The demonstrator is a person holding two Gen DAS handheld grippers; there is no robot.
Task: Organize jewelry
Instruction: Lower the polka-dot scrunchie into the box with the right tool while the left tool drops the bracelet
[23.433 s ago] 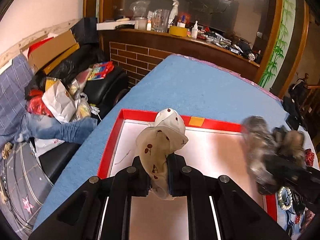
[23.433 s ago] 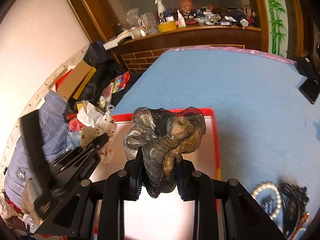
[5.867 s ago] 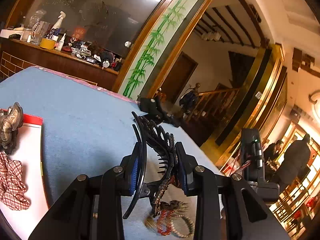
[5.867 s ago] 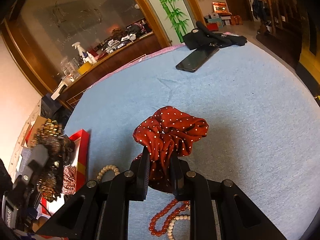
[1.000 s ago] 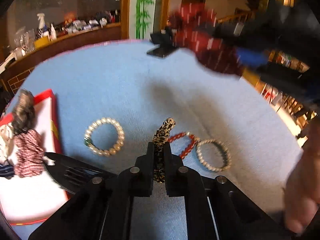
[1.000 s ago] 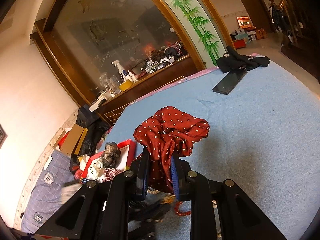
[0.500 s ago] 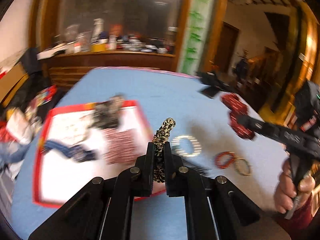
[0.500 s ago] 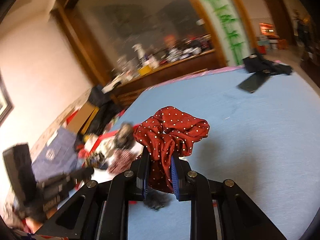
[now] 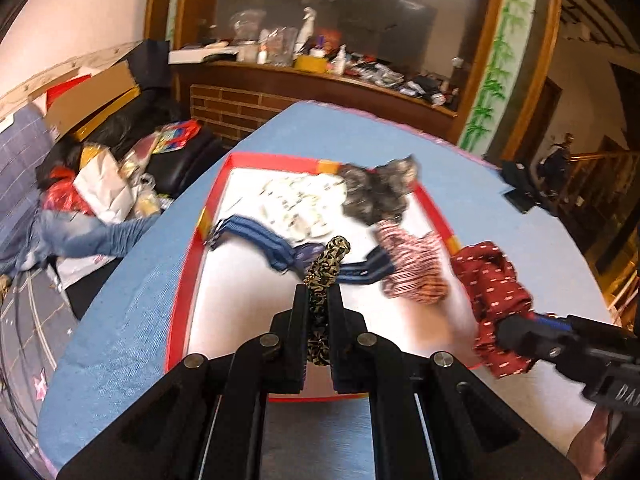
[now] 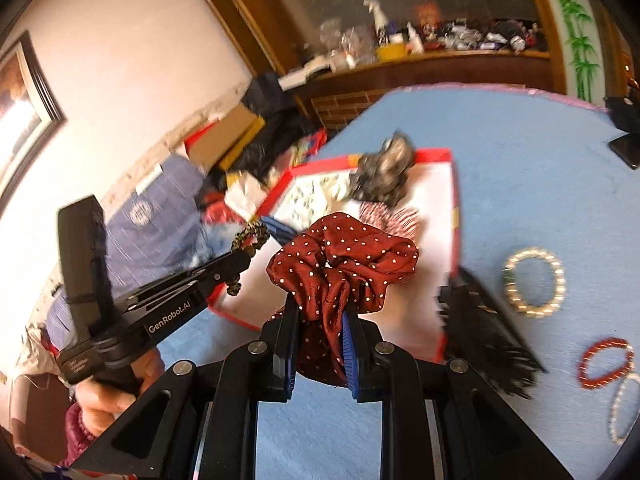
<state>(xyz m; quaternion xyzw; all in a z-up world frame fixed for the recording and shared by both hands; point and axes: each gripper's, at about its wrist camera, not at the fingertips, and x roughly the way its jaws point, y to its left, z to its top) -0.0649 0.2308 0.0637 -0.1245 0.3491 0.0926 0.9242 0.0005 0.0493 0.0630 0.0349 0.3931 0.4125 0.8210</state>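
Blue tablecloth [image 10: 500, 152]; left gripper [image 9: 319, 304] clenches leopard-print scrunchie [image 9: 326, 264], right gripper [image 10: 320, 320] clenches red polka-dot scrunchie [image 10: 344, 264], above red-rimmed white tray [image 9: 240, 304] crowded with scrunchies.

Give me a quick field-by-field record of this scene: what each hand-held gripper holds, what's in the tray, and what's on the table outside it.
left hand-held gripper: shut on leopard-print scrunchie
right hand-held gripper: shut on red polka-dot scrunchie
red-rimmed tray: holds cream scrunchie, grey scrunchie, plaid scrunchie, navy striped band
blue table, outside tray: pearl bracelet, red bead bracelet, black claw clip
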